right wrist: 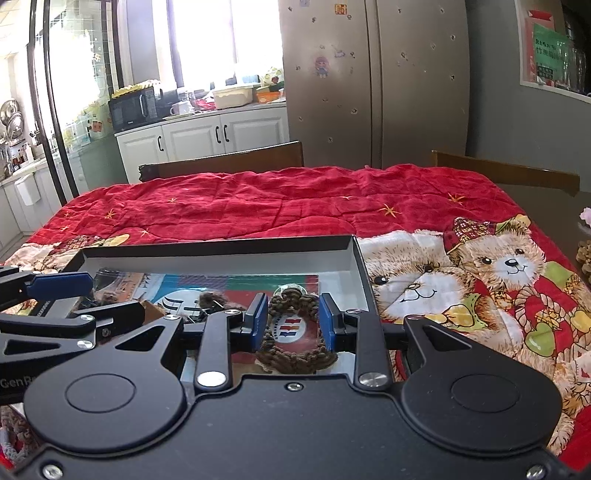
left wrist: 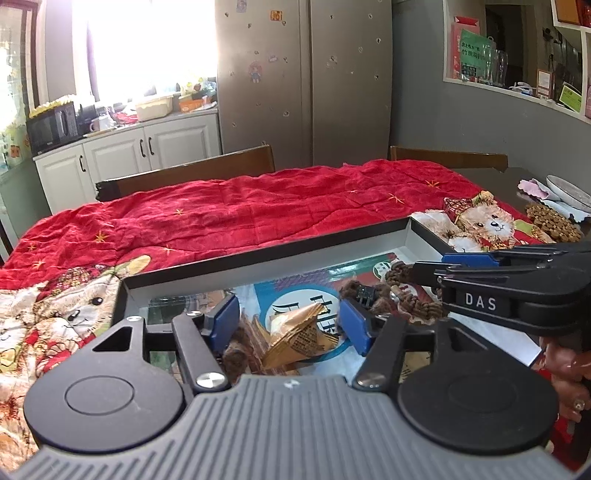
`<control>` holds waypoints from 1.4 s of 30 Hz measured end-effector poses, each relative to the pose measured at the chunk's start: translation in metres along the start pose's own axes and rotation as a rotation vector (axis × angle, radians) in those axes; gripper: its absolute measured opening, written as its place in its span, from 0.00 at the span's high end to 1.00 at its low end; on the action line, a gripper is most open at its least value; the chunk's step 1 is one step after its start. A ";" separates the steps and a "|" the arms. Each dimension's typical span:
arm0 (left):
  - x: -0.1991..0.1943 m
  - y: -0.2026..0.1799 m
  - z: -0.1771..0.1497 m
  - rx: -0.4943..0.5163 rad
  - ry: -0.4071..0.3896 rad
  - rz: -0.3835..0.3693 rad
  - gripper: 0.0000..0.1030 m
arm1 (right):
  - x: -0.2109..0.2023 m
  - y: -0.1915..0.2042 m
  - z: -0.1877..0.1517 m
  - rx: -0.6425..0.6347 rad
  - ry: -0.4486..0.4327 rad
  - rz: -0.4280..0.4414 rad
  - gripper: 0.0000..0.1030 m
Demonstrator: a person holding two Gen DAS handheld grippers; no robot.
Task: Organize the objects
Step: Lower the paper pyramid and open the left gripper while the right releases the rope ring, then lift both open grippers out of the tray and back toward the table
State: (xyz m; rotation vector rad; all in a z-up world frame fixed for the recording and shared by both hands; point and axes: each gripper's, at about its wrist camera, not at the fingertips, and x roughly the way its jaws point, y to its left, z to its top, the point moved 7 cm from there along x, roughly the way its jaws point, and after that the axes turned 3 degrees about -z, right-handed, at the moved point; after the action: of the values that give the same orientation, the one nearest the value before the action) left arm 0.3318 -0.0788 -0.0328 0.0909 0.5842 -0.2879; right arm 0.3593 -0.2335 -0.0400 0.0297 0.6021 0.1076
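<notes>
Crocheted coaster between right gripper's fingers

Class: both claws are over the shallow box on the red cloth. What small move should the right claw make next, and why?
Probably lift the right claw straight up. Its pads flank the brown woven ring, which already lies inside the box, and look slightly clear of it, so the drop seems done.

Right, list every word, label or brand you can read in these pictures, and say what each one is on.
"DAS": white letters on the side of the right gripper.
"GenR", cut off by the frame edge: on the left gripper.
Green sign on the shelf: printed characters, too blurred to read.
Printed sheet in the black tray: large characters, partly covered, not readable.
Red fridge sticker: too small.
</notes>
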 end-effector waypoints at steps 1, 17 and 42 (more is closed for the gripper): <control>-0.002 0.001 0.000 -0.003 -0.002 0.001 0.29 | -0.001 0.000 0.000 0.001 -0.001 0.003 0.72; -0.030 0.009 0.005 -0.023 -0.046 0.020 0.26 | -0.027 0.019 0.003 -0.050 -0.031 0.038 0.72; -0.122 0.017 -0.008 -0.062 -0.165 0.036 0.18 | -0.119 0.037 0.001 -0.080 -0.121 0.115 0.68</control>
State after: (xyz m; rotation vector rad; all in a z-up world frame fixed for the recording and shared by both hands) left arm 0.2354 -0.0312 0.0287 0.0179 0.4268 -0.2393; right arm 0.2594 -0.2096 0.0300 -0.0071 0.4751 0.2393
